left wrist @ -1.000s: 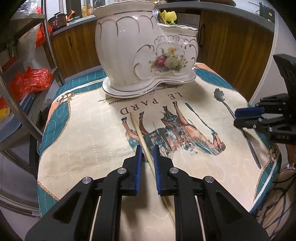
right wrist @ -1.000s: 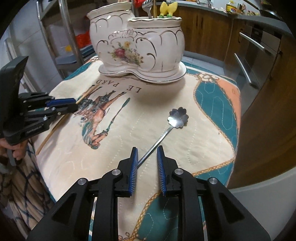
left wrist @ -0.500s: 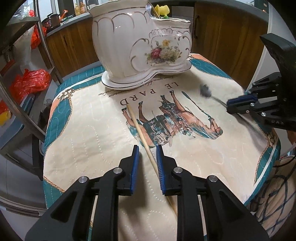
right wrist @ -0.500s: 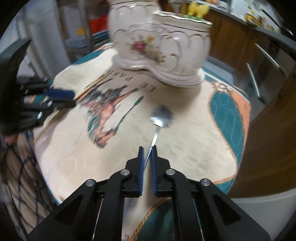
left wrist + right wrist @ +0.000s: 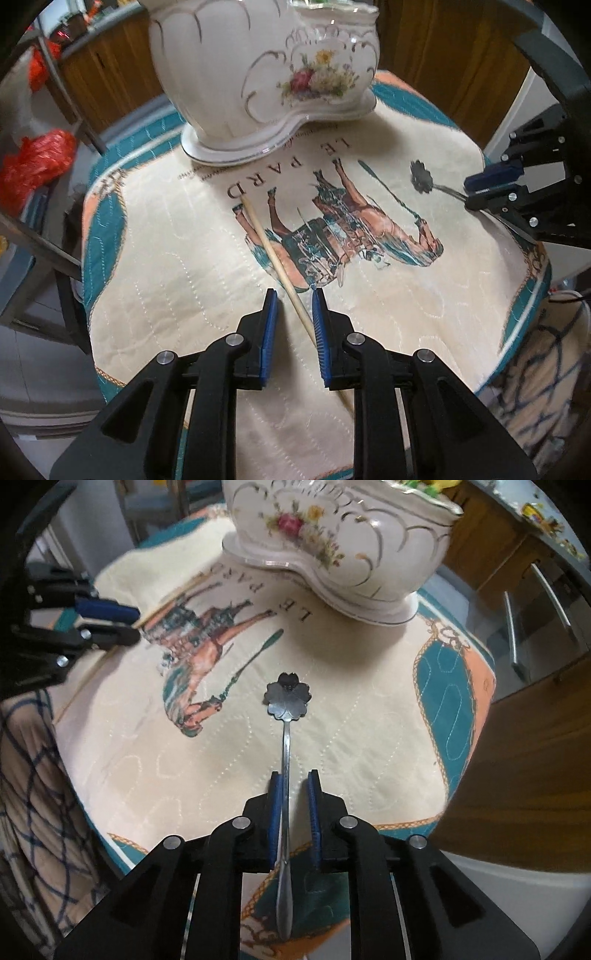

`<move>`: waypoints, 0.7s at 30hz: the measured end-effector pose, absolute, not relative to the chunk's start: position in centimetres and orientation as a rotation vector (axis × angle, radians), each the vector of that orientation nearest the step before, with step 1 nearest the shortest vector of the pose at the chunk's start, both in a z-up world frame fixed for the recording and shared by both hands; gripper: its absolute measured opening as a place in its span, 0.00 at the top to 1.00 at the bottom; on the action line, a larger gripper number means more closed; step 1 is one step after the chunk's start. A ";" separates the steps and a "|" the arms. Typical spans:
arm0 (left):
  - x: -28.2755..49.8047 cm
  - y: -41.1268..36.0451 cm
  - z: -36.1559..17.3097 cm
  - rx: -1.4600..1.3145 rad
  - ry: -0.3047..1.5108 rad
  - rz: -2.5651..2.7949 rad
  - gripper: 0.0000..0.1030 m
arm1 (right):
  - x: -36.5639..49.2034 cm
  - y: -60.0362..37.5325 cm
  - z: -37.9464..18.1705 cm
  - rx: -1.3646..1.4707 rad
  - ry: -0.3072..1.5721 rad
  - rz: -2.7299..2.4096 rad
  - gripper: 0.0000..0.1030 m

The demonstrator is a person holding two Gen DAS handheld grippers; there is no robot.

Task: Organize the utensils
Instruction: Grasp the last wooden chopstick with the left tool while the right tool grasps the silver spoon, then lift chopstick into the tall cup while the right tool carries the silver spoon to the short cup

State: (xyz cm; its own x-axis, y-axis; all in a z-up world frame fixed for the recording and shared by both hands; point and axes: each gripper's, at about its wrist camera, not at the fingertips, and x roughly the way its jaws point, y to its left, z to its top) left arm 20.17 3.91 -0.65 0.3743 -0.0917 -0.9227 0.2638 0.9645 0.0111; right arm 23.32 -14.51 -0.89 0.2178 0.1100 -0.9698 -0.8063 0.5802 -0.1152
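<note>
A white floral ceramic utensil holder (image 5: 258, 74) stands at the far side of the cloth-covered table (image 5: 166, 258); it also shows in the right wrist view (image 5: 351, 546). A wooden chopstick (image 5: 273, 254) lies on the cloth and runs between the open jaws of my left gripper (image 5: 294, 295). A metal spoon with a flower-shaped bowl (image 5: 287, 698) lies between the fingers of my right gripper (image 5: 293, 775), against the left pad with a gap to the right pad. The spoon (image 5: 421, 175) and the right gripper (image 5: 480, 192) also show in the left wrist view.
Wooden cabinets (image 5: 443, 55) stand behind the table. A metal rack with red plastic bags (image 5: 37, 162) is at the left. An oven front with handles (image 5: 535, 620) is at the right. Checked cloth (image 5: 33, 775) hangs by the table's near edge.
The right gripper shut on the spoon's handle half a second ago and its jaws now stand apart again. Both grippers have moved closer to the holder. The left jaws stay open around the chopstick.
</note>
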 end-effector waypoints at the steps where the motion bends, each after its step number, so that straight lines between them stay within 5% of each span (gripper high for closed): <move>1: 20.6 4.1 -0.6 0.159 1.196 -0.240 0.81 | 23.5 -14.2 -0.9 -0.742 1.207 0.713 0.85; 6: 22.5 4.7 -0.4 0.144 1.285 -0.288 0.81 | 24.2 -13.1 -1.1 -0.792 1.281 0.705 0.85; 10: 23.6 6.1 -0.4 0.085 1.300 -0.294 0.94 | 23.4 -12.5 -1.1 -0.837 1.258 0.723 0.96; 21: 22.3 10.1 0.5 -0.098 1.098 -0.294 0.96 | 22.0 -14.3 0.7 -0.733 1.092 0.778 0.96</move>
